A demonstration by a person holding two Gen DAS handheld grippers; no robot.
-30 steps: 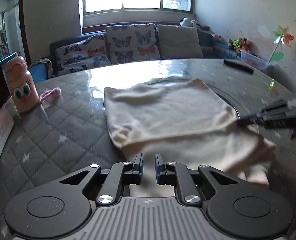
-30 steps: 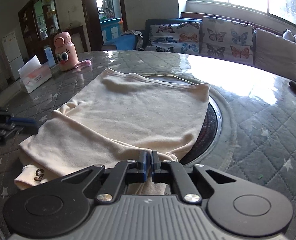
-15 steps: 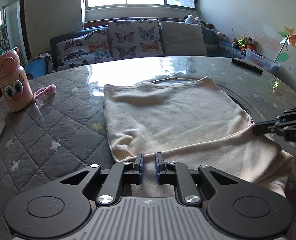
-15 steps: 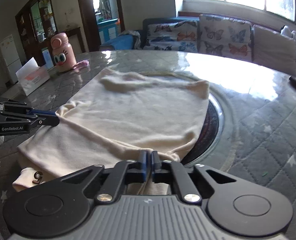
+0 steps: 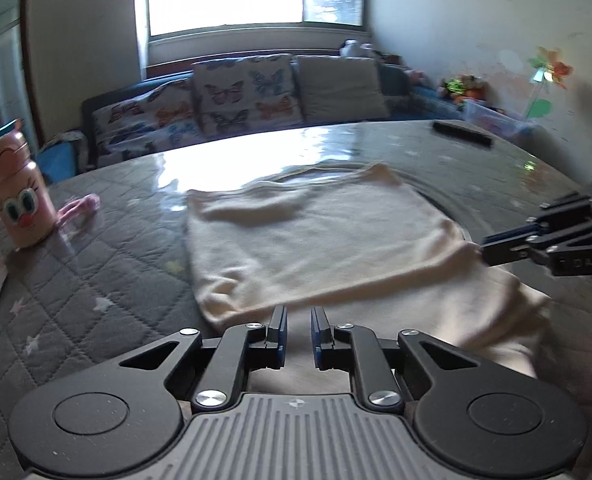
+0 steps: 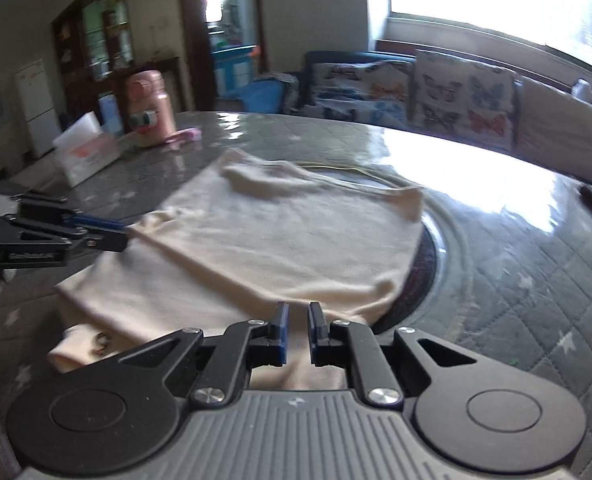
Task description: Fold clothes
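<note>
A cream garment [image 5: 320, 240] lies on the round quilted table, its near part doubled over into a fold; it also shows in the right wrist view [image 6: 280, 236]. My left gripper [image 5: 298, 330] sits at the fold's left near edge, jaws slightly apart with cloth between them. My right gripper [image 6: 295, 330] sits at the fold's right near edge, jaws slightly apart over the cloth. Each gripper shows side-on in the other view, the right one [image 5: 486, 250] and the left one [image 6: 122, 236], touching the fold's ends.
A pink bottle [image 5: 18, 204] and a tissue box [image 6: 86, 154] stand at the table's left. A dark remote [image 5: 462, 138] lies far right. A round inset [image 6: 424, 256] sits under the garment. A sofa [image 5: 256, 100] is behind.
Both grippers have lifted and carried the near edge forward over the garment. The right jaws, shut on the cloth before, have parted slightly; the left gap looks unchanged.
</note>
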